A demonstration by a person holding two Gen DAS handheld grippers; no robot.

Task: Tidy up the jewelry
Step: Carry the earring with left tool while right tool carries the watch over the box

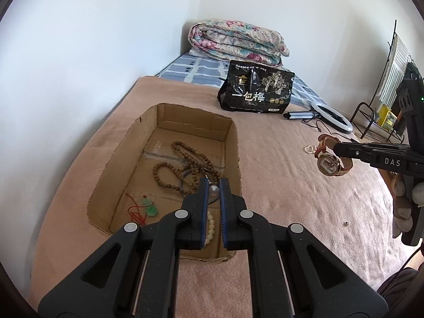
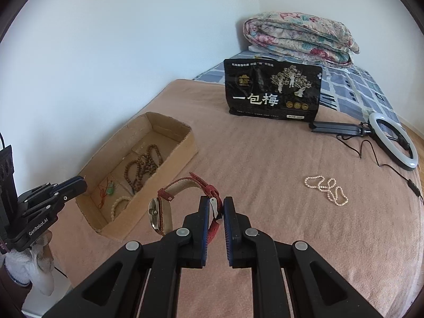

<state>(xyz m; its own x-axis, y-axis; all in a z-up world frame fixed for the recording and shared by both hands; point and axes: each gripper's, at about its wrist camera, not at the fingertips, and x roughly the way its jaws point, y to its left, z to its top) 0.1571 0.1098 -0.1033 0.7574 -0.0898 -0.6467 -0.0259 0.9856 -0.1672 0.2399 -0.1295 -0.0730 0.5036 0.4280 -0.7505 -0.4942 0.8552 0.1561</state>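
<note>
My right gripper [image 2: 215, 204] is shut on the red-brown strap of a wristwatch [image 2: 159, 216], which hangs above the pink blanket to the right of the cardboard box [image 2: 169, 169]. The left wrist view shows that watch [image 1: 330, 163] at the right gripper's tip [image 1: 338, 149]. My left gripper [image 1: 213, 185] is shut above the box [image 1: 235, 143]; a blue cord with a silvery piece shows in its gap and seems to lie below. Inside lie brown bead strings [image 1: 185, 164], a green pendant [image 1: 149, 206] and a white bead bracelet [image 2: 119, 205]. A pearl strand [image 2: 326, 189] lies on the blanket.
A black snack bag [image 2: 273, 90] stands behind the box, with a folded floral quilt [image 2: 299, 37] beyond it. A ring light on a tripod [image 2: 392, 140] with its cable lies at the right. A metal rack [image 1: 376, 116] stands past the bed edge. A tiny object [image 1: 345, 222] rests on the blanket.
</note>
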